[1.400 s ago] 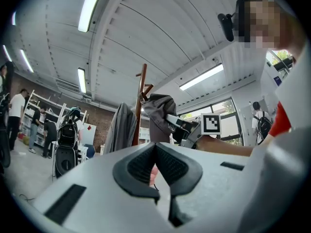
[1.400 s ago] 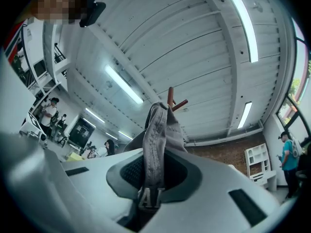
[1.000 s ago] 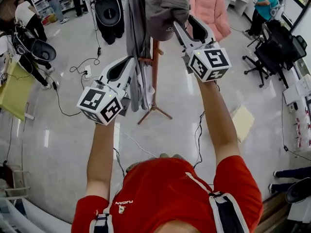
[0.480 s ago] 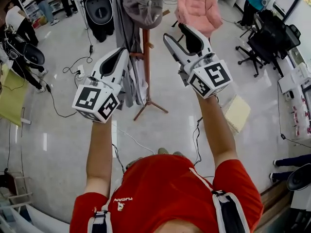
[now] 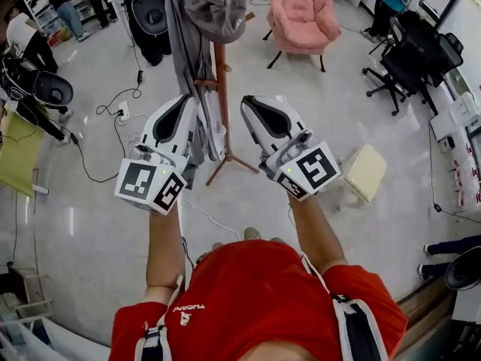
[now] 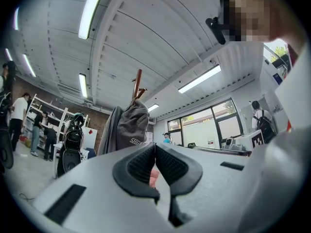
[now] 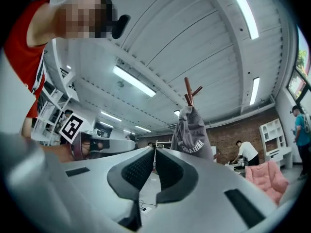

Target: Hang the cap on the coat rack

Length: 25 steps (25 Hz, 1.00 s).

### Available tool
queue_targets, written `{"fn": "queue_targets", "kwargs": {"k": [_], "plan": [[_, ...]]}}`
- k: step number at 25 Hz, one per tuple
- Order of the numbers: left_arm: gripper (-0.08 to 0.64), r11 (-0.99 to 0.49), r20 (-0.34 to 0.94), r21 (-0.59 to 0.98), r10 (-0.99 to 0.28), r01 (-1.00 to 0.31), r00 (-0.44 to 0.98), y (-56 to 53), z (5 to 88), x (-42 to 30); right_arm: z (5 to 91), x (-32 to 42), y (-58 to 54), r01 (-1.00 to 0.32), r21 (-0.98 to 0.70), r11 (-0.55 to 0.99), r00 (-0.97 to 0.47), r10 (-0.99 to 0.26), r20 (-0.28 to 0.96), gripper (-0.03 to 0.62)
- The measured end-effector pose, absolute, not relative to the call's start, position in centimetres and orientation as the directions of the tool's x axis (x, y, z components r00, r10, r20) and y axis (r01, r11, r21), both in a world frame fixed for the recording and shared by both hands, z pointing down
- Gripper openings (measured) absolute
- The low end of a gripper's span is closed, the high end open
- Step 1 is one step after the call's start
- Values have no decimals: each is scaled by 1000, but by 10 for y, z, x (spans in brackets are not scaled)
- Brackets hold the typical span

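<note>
The grey cap (image 5: 218, 6) hangs on top of the wooden coat rack (image 5: 223, 104), at the upper middle of the head view, with a grey jacket (image 5: 180, 43) draped just left of it on the same rack. Both grippers are held below the cap and clear of it. The left gripper (image 5: 193, 105) has its jaws together with nothing between them. The right gripper (image 5: 252, 105) likewise has its jaws closed on nothing. A pink armchair (image 5: 303, 13) stands at the upper right, behind the rack.

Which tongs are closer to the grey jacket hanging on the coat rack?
Left, likely. The left tongs sit right by the lower part of the grey jacket; the right tongs are across the pole from it.
</note>
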State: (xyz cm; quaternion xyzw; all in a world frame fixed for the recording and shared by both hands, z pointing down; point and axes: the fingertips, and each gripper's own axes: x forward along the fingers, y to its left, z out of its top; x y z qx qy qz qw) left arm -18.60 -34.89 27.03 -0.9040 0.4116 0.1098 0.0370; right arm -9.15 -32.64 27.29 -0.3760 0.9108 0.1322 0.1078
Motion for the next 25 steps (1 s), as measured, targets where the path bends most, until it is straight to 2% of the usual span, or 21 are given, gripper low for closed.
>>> {"fn": "queue_targets", "kwargs": {"k": [10,25], "plan": [[9,-648,-206,-2,-745,-761,635,-333,274,-185,273,-100,-306,-663,123,738,-729,-600,-331,25],[9,-646,-219,-1,-745,-763,630,-325,266,-183,260,-98,-300,-667,133,733,-723,-594,-353,23]]}}
